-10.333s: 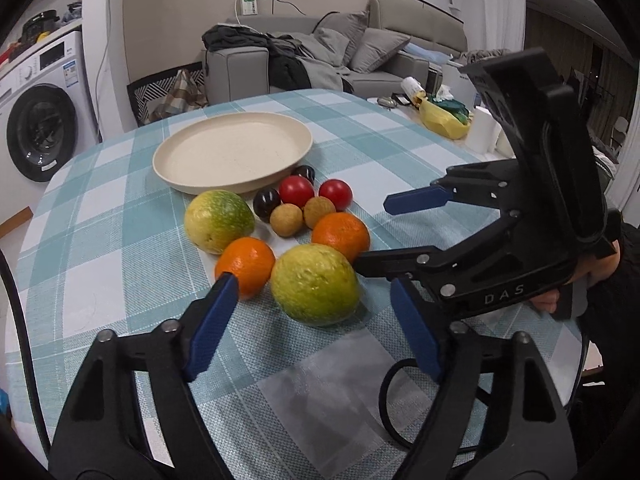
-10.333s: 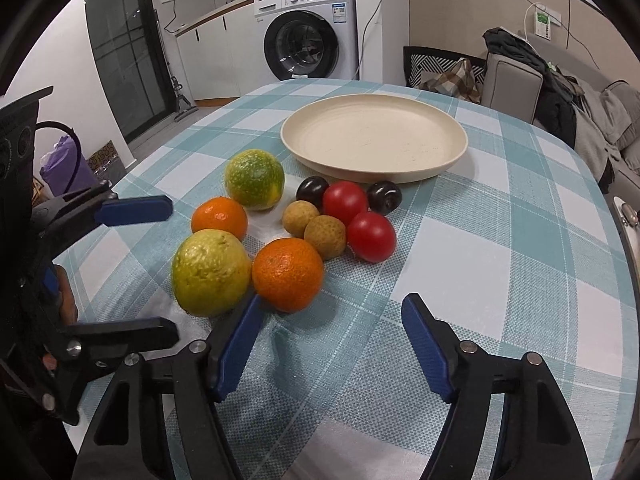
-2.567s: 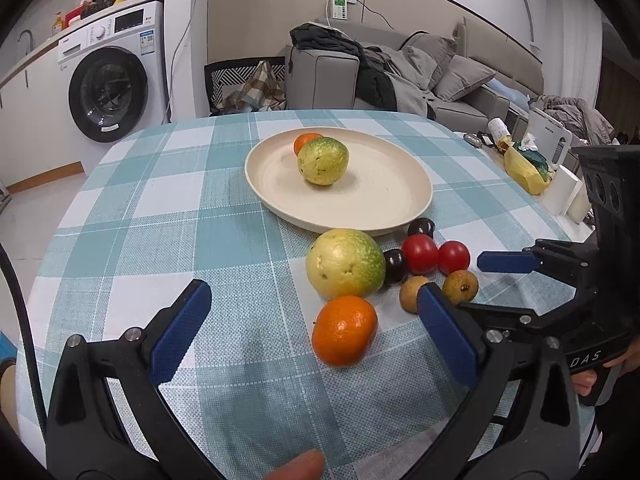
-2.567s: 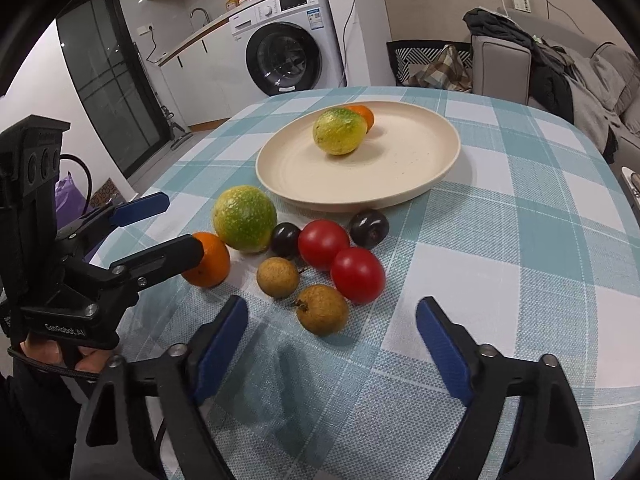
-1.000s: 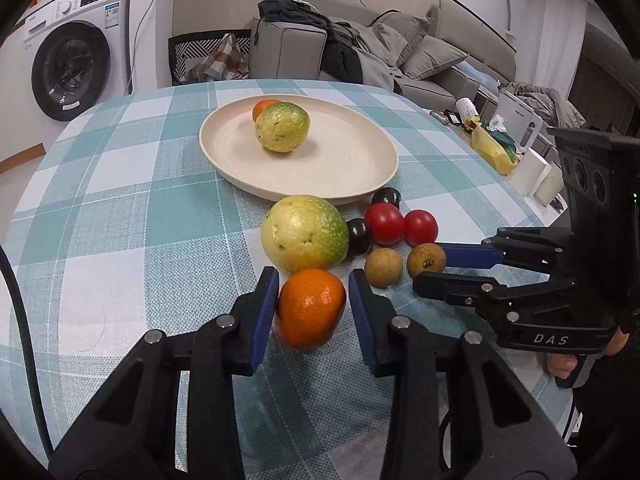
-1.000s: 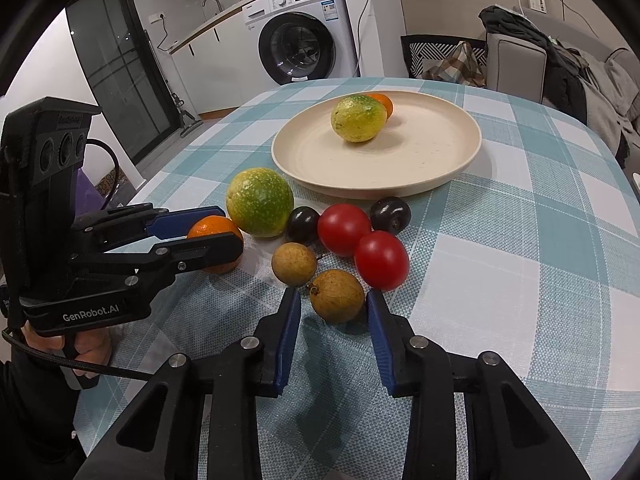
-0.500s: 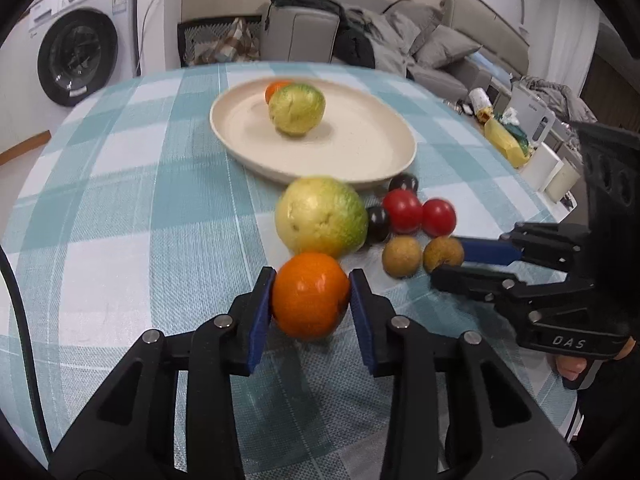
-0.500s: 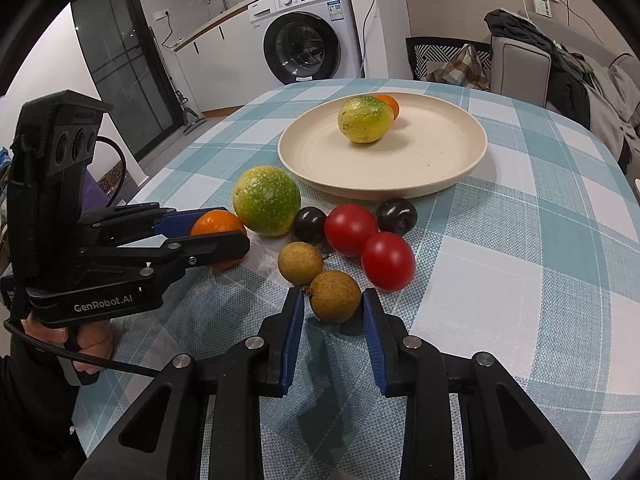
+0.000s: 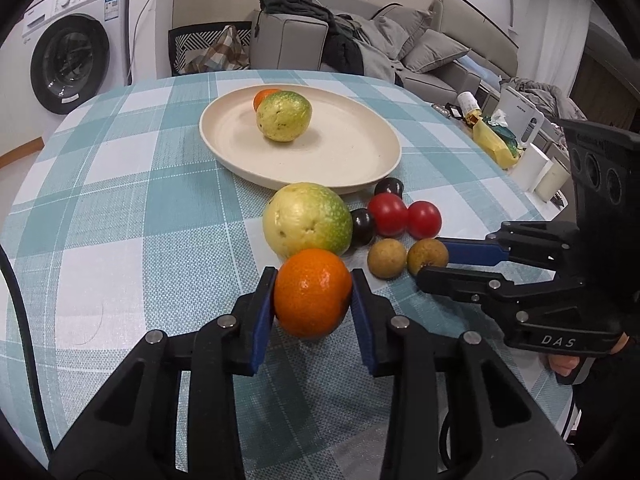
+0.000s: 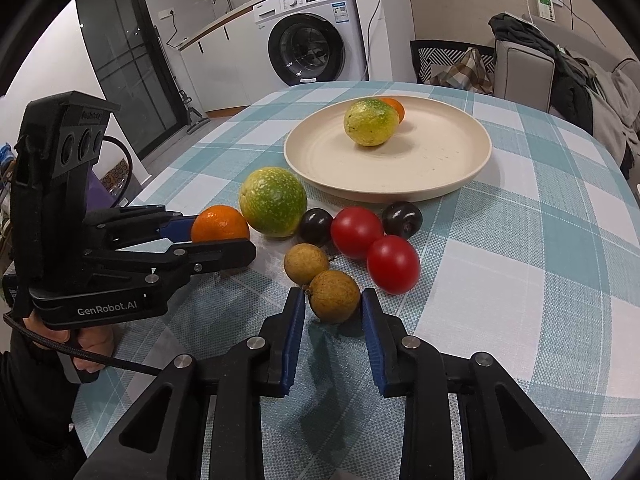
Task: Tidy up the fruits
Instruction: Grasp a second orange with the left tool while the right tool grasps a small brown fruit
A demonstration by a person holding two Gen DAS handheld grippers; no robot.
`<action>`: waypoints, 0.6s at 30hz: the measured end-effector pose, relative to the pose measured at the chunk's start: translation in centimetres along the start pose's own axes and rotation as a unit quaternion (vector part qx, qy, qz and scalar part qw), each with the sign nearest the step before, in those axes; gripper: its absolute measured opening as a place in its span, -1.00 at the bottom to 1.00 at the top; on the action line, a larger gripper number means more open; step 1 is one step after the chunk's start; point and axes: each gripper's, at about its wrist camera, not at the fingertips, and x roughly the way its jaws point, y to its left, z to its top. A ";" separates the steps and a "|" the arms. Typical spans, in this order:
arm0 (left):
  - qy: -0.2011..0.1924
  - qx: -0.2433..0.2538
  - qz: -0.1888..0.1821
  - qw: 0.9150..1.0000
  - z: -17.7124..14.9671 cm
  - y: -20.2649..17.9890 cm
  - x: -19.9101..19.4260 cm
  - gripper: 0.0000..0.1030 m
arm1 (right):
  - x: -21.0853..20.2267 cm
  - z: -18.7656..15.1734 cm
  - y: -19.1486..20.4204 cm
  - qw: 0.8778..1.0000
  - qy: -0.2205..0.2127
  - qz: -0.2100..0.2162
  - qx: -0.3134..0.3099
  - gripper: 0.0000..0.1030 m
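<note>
While left gripper (image 9: 313,294) clamps orange (image 9: 312,292), right view reveals faucet (image 10: 221,0).

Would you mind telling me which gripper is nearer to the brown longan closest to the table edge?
Right. The right gripper straddles that longan, one finger on each side. The left gripper is off to its left, shut on an orange.

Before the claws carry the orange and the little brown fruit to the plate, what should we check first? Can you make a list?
1. Left claw shut on the orange: ok.
2. Right claw touching the brown fruit on both sides: cannot tell, a small gap shows.
3. Free room on the plate: ok.
4. Green fruit directly ahead of the orange, blocking a low path: not ok.
5. Red fruit apart from the right claw: ok.
</note>
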 end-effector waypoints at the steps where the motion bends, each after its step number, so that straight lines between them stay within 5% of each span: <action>1: -0.003 0.000 -0.002 1.000 0.0 0.0 -0.1 -0.37 | 0.0 0.0 0.1 1.000 -0.001 0.000 -0.001 -0.42; 18: -0.073 0.008 -0.006 0.997 0.1 -0.5 -3.1 -0.37 | -1.2 0.4 0.9 0.999 -0.035 0.012 -0.014 -0.45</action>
